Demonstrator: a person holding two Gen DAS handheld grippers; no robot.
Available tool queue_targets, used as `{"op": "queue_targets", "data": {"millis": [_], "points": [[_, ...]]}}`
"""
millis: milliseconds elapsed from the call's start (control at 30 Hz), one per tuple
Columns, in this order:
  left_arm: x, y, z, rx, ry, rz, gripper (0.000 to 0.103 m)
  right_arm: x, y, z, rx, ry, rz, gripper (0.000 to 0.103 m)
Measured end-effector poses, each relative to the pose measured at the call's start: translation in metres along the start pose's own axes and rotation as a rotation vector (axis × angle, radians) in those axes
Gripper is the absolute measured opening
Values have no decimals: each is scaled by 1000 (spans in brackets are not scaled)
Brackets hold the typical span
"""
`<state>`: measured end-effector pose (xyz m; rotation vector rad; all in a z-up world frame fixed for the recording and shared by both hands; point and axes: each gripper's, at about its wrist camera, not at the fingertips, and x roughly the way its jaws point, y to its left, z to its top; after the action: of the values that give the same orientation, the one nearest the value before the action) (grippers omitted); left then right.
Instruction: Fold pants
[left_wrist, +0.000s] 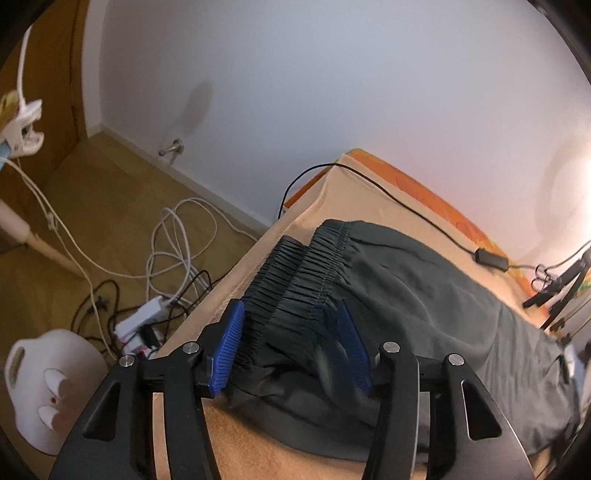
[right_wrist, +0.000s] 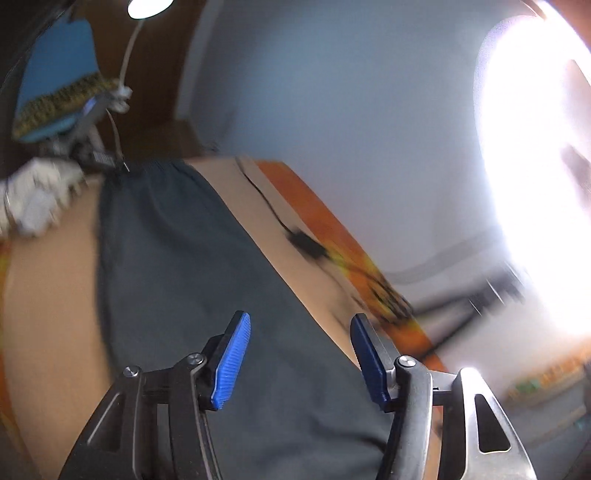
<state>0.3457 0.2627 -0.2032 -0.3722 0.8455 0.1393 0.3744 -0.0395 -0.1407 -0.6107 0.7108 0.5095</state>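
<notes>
Seen first from the left wrist: dark pants (left_wrist: 424, 295) spread along a bed (left_wrist: 229, 435) covered by a tan sheet, elastic waistband (left_wrist: 306, 273) bunched near the bed's left edge. Left gripper (left_wrist: 291, 350) parted, blue pads (left_wrist: 227, 347) straddling the gathered waistband end, fabric between them and seemingly touching, yet not pinched flat. Black cable (left_wrist: 406, 206) trailing along the far edge, beside an orange strip. White cords (left_wrist: 177, 243) tangled on the wood floor past the left edge. Next, from the right wrist, heavily blurred: right gripper (right_wrist: 299, 354) spread wide, nothing between its blue fingers (right_wrist: 232, 365), hovering above the leg part of the pants (right_wrist: 192, 266), close to the fabric's right border. Pants running away toward the far waistband, tan sheet on both sides.
</notes>
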Motion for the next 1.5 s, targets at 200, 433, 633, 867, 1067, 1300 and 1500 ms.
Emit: {"op": "queue_targets", "data": {"millis": [200, 433, 633, 867, 1067, 1300, 1500], "points": [[1, -2, -2, 12, -19, 5, 51, 49, 27, 65, 42, 4, 171, 61], [-4, -3, -11, 41, -50, -3, 28, 130, 60, 125, 65, 61, 309, 64], [-8, 0, -15, 39, -73, -28, 23, 203, 71, 160, 166, 102, 426, 64], [-7, 0, -15, 43, -75, -51, 23, 254, 106, 182, 164, 178, 529, 56], [-16, 5, -17, 36, -83, -61, 23, 242, 115, 182, 150, 164, 555, 2], [-43, 24, -9, 23, -114, -45, 23, 201, 132, 210, 76, 51, 533, 0], [-29, 39, -13, 2, -65, -20, 22, 221, 165, 219, 34, 90, 493, 0]]}}
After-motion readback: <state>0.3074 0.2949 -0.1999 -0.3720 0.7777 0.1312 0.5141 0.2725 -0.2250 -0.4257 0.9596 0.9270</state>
